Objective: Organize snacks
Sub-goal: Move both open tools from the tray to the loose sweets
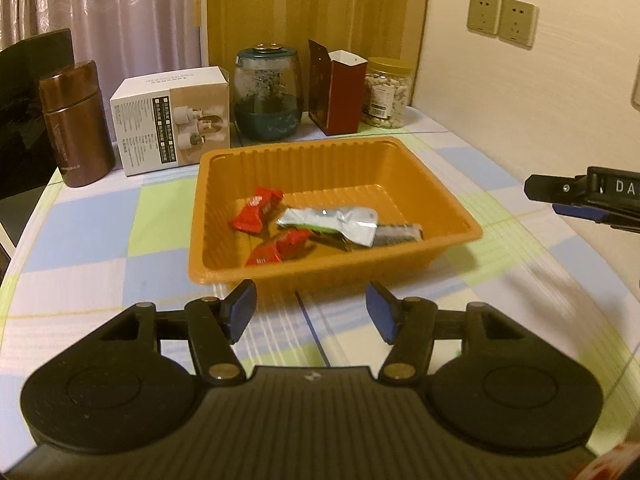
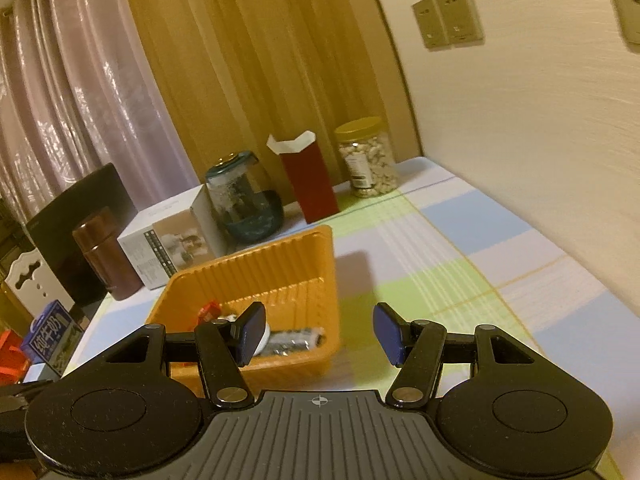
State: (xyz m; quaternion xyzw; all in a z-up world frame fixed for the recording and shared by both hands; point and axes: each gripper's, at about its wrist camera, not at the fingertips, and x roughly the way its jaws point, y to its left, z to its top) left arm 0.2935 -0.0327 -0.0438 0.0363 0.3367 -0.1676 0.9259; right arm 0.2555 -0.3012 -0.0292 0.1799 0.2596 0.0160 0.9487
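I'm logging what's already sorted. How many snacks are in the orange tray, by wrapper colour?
Orange tray:
Red wrappers: 2
Silver wrapper: 1
Dark wrapper: 1, partly under the silver one
Total: 4

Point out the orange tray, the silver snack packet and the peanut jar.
orange tray (image 1: pixel 400 168): left wrist view, bare inner wall on the right.
silver snack packet (image 1: pixel 336 220): left wrist view, middle of the foil.
peanut jar (image 2: pixel 370 164): right wrist view, clear body below the yellow lid.
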